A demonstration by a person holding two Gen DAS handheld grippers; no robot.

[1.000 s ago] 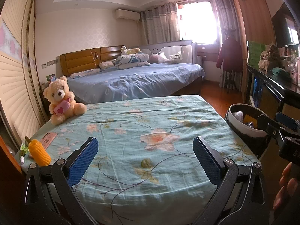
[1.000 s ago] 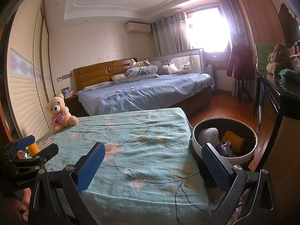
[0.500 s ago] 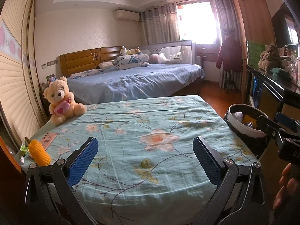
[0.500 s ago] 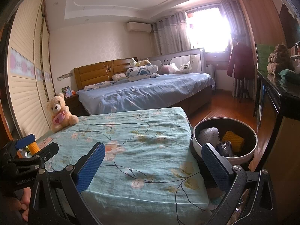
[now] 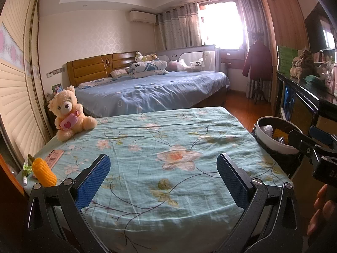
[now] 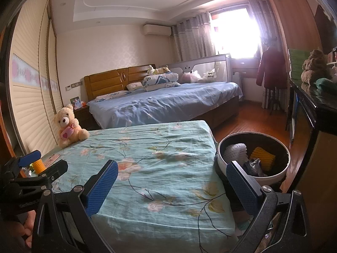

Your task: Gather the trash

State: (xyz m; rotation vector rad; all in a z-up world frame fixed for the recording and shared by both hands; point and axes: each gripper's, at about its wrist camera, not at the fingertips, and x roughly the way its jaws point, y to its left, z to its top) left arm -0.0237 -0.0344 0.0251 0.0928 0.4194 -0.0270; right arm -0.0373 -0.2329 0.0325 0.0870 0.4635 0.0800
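A white-rimmed trash bin point(image 6: 221, 160) stands off the right edge of the floral-sheeted bed point(image 6: 151, 160). It holds a white knitted lump point(image 6: 234, 152), a yellow knitted piece point(image 6: 262, 158) and a dark wrapper point(image 6: 253, 166). A yellow knitted corn cob point(image 5: 44, 171) lies at the bed's near left corner, beside a pink phone point(image 5: 55, 157). My left gripper point(image 5: 163, 179) is open over the bed's near edge, with nothing between its fingers. My right gripper point(image 6: 171, 185) is open too, its right finger point(image 6: 242, 187) in front of the bin. The bin point(image 5: 271, 142) also shows in the left wrist view.
A teddy bear point(image 5: 68, 113) sits at the bed's far left. A blue bed point(image 5: 151, 92) with pillows lies beyond. A dark cabinet point(image 6: 311, 109) runs along the right wall, with wooden floor point(image 6: 248, 122) between. Slatted wardrobe doors point(image 5: 19, 97) line the left. A hand point(image 5: 320, 208) holds the other gripper.
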